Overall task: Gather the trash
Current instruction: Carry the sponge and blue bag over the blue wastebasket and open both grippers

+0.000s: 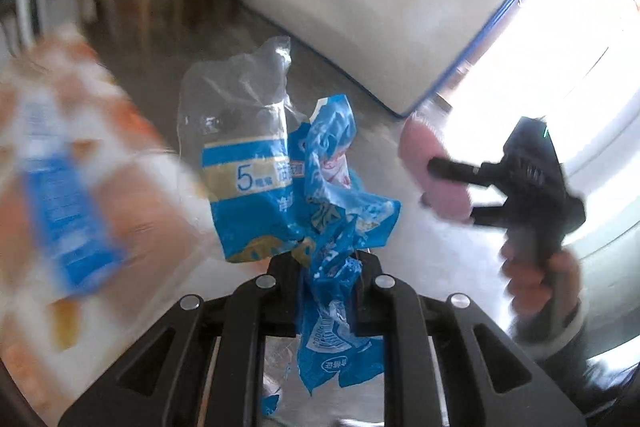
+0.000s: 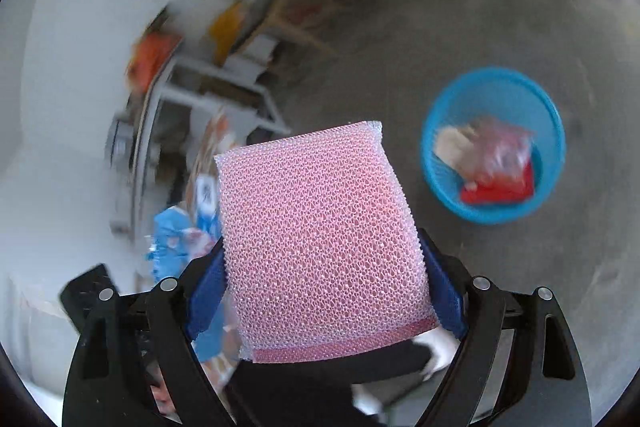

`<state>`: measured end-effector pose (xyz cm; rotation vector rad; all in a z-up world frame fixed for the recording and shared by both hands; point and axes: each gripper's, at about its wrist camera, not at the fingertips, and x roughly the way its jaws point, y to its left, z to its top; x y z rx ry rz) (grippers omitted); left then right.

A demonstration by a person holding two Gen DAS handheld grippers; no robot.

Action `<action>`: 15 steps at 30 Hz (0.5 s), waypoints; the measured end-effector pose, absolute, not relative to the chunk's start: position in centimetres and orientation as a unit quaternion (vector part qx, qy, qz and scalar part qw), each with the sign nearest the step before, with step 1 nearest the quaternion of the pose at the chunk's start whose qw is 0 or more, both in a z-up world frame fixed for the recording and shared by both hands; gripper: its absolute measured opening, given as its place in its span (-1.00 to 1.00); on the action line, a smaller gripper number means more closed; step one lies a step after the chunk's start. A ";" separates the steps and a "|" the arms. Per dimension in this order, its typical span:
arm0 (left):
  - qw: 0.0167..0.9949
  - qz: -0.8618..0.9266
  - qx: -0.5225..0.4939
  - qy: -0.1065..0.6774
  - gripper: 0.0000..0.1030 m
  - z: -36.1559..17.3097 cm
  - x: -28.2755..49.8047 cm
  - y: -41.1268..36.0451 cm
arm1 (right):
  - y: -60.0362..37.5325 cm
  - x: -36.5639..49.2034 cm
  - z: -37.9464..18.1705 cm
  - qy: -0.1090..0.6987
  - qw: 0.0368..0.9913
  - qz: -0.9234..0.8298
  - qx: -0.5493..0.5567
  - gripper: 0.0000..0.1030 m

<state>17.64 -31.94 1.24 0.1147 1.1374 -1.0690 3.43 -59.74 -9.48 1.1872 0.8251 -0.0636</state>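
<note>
- My left gripper clamped on blue wrapper
- My right gripper clamped on pink sponge
- Blue basket ahead-right of it — already holds some trash; both items left to drop

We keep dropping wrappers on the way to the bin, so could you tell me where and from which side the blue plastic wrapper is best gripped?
Grip the blue plastic wrapper at its crumpled, bunched lower part, as the left gripper does now, closing on it from both sides. There the film is gathered into a thick twist; the upper part fans out thin and loose, probably slipping more easily.
</note>
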 end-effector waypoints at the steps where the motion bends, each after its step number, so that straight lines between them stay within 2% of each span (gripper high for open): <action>1: 0.691 -0.482 0.044 0.537 -0.72 -0.3 18.4 -34.3 | -60.5 3.1 -10.4 0.377 0.738 -0.033 0.559 0.59; 8: 0.635 -0.459 0.054 0.620 -0.71 -8.3 20.4 -44.4 | -64.7 2.3 -16.9 0.366 0.664 -0.067 0.648 0.62; 12: 0.628 -0.438 0.056 0.641 -0.67 -11.9 20.7 -47.8 | -67.5 2.7 -19.5 0.356 0.633 -0.079 0.682 0.66; 13: 0.628 -0.434 0.059 0.643 -0.60 -12.8 20.6 -48.7 | -68.3 3.0 -20.4 0.352 0.624 -0.079 0.693 0.68; 15: 0.631 -0.424 0.084 0.645 -0.05 -14.4 20.1 -50.4 | -69.8 4.1 -22.1 0.347 0.607 -0.077 0.711 0.73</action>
